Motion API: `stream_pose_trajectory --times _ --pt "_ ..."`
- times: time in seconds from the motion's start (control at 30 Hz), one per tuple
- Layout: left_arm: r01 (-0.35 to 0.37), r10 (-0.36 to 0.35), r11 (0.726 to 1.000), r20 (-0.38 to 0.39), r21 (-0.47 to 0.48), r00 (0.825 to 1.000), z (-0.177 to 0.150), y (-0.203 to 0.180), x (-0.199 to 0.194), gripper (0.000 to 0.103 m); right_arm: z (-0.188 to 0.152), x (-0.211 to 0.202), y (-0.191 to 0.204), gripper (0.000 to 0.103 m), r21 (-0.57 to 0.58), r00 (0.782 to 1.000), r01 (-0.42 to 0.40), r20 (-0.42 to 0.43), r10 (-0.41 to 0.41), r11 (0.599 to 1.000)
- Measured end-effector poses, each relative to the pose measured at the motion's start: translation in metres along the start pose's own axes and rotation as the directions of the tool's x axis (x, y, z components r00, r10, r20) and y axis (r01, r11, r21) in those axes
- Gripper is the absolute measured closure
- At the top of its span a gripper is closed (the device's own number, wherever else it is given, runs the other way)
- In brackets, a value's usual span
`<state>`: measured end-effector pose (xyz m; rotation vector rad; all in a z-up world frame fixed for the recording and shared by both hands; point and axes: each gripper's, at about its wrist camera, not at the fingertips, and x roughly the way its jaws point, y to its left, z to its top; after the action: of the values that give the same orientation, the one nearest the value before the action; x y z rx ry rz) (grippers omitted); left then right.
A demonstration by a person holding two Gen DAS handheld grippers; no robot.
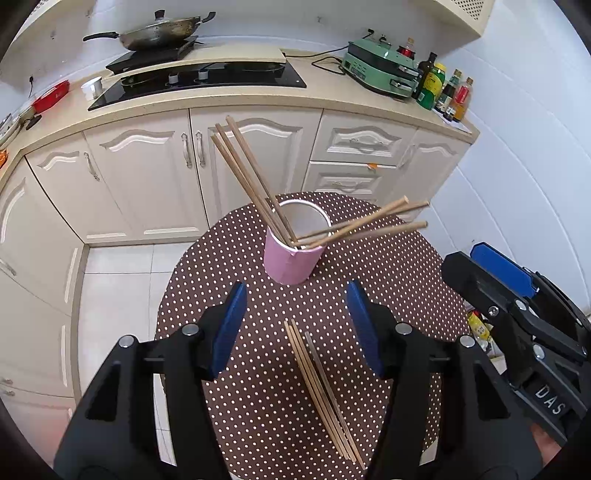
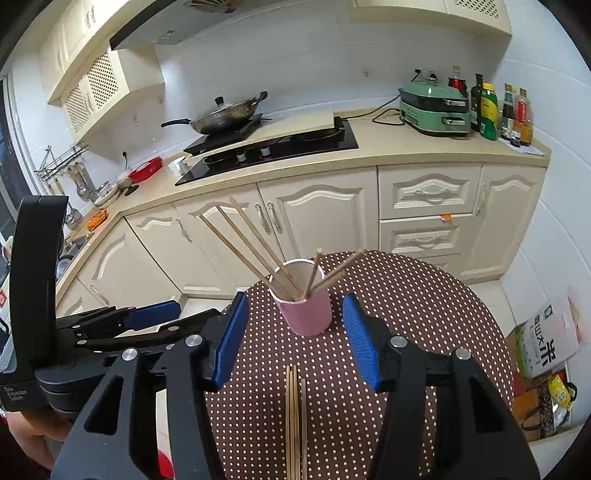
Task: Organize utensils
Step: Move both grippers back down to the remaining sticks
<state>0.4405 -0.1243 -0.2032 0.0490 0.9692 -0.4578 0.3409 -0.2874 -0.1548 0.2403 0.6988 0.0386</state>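
A pink cup (image 1: 293, 262) (image 2: 308, 314) stands on the round brown polka-dot table (image 1: 258, 406) (image 2: 424, 295). Several wooden chopsticks (image 1: 251, 177) (image 2: 243, 240) lean out of it left and right. A loose bundle of chopsticks (image 1: 321, 387) (image 2: 294, 417) lies flat on the table nearer me. My left gripper (image 1: 295, 325) is open and empty above that bundle. My right gripper (image 2: 291, 339) is open and empty, hovering over the bundle's far end, just short of the cup. Each gripper shows at the edge of the other's view.
Cream kitchen cabinets (image 1: 147, 177) and a counter with a hob (image 1: 207, 79), a wok (image 1: 159, 31), a green appliance (image 1: 380, 66) and bottles (image 1: 443, 88) stand behind the table. Bags and a box (image 2: 543, 347) sit on the floor at the right.
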Motion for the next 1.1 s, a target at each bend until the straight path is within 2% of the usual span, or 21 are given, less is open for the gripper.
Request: stream_pose_trajectory --times 0.4,0.63,0.87,1.1 --pt "0.0 0.001 1.0 -0.04 0.023 0.999 -0.027 -0.013 0.013 0.043 -0.028 -0.014 -0.016 0.051 0.037 0.999 0.041 -0.026 -0.04 0.998" --pt "-0.036 0.036 0.999 -0.116 0.004 0.993 -0.05 -0.002 0.042 0.043 -0.052 -0.004 -0.032 0.05 0.049 0.995 0.056 -0.09 -0.051 0.997" --pt "-0.089 0.085 0.996 -0.258 -0.006 0.962 -0.089 0.005 0.09 0.043 -0.079 0.024 -0.046 0.05 0.064 0.98 0.046 -0.195 -0.033 0.997" --pt "-0.115 0.103 0.993 -0.337 -0.014 0.936 -0.108 0.002 0.124 0.043 -0.1 0.056 -0.057 0.05 0.065 0.956 0.028 -0.292 -0.008 0.997"
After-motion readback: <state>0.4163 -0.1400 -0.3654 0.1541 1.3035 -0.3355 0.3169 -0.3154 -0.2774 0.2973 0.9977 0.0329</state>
